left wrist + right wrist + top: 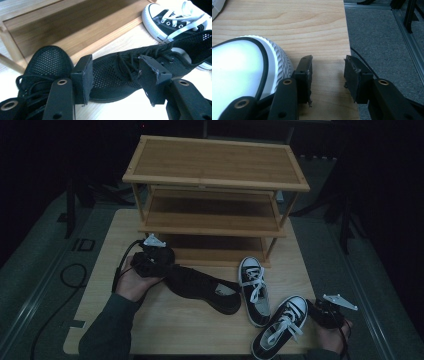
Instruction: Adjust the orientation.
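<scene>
On the light wooden table (165, 320), in front of a three-tier bamboo shoe rack (215, 190), four shoes are seen and none is shelved yet; all tiers look bare, so the work is judged to be at its start. Two black mesh lace-up shoes (120, 75) lie near the rack's bottom tier, one just beside the other, and are being approached by the left gripper (157, 257). In the left gripper view its jaws are spread wide with the laced upper of one black shoe seen between them, but the pads are not pressed on it, so nothing is gripped. Two black canvas sneakers with white laces and white toe caps (255, 287) lie to the right, well apart from the shelves. The right gripper (328, 75) is held at the table's right edge with jaws wide apart and nothing between them, its left jaw just beside one sneaker's white rubber toe (244, 72). Grasping and placing of every shoe is judged left to do.
</scene>
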### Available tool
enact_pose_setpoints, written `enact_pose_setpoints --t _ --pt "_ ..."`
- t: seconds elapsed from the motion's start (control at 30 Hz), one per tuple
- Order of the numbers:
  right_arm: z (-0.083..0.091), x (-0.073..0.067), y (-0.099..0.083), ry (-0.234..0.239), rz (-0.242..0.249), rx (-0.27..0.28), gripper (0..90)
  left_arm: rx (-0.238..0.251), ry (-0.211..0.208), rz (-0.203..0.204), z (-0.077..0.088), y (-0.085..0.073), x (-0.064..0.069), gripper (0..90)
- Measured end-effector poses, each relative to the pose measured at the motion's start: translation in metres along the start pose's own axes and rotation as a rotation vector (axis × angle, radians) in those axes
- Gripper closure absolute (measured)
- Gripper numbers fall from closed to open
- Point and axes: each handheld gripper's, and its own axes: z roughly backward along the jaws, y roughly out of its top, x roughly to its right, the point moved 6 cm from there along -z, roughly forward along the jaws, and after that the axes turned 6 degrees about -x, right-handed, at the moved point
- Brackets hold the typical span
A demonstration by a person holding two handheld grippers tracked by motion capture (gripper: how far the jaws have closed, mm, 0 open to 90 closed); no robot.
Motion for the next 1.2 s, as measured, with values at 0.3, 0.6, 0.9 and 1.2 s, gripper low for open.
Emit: enact_pose_setpoints --t 0.3,0.6,0.9,1.2 --pt "0.000 0.000 0.000 0.001 0.001 0.001 57.4 -0.016 -0.009 -0.029 -0.012 0.005 0.016 45.7" --pt "0.000 0.000 0.000 0.001 0.002 0.000 57.4 -0.030 -0.024 -0.065 -0.024 0.010 0.031 45.5" --pt "-0.001 0.000 0.001 0.003 0.002 0.000 56.8 -0.050 -0.037 -0.094 -0.039 0.012 0.047 44.3" --pt "-0.001 0.000 0.001 0.003 -0.001 0.000 56.7 -0.054 -0.062 -0.130 -0.049 0.018 0.064 47.1"
